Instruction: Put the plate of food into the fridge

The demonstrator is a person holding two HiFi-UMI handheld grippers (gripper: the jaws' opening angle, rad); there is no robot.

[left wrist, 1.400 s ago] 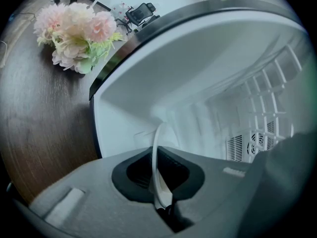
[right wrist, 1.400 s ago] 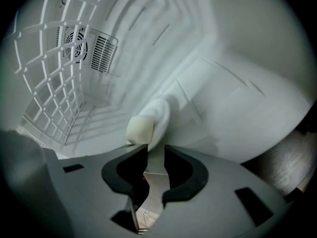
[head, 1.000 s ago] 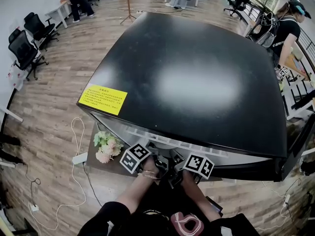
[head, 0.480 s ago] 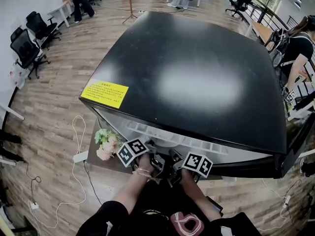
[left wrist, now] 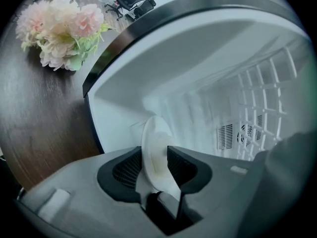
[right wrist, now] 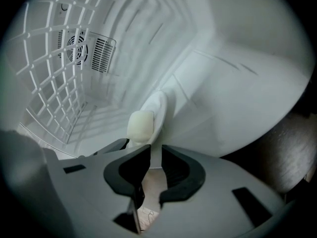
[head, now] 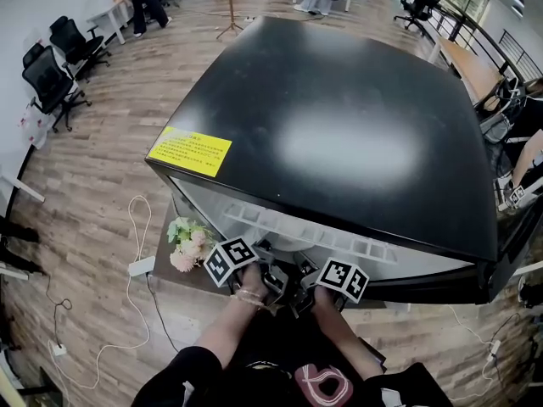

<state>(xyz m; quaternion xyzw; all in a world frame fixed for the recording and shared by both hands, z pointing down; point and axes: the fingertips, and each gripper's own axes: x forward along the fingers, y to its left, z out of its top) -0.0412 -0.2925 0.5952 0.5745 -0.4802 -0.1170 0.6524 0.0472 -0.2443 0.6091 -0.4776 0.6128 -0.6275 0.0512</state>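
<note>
Pale food (right wrist: 140, 127) lies on the plate (right wrist: 161, 105) inside the fridge (head: 339, 100).

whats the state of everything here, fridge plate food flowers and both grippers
fridge: open, front facing the person
plate: inside the fridge, rim between both grippers' jaws
food: a pale piece sitting on the plate
left gripper: jaws opening, plate rim between them
right gripper: closed on the plate rim
flowers: lying on the wooden surface beside the fridge
</note>
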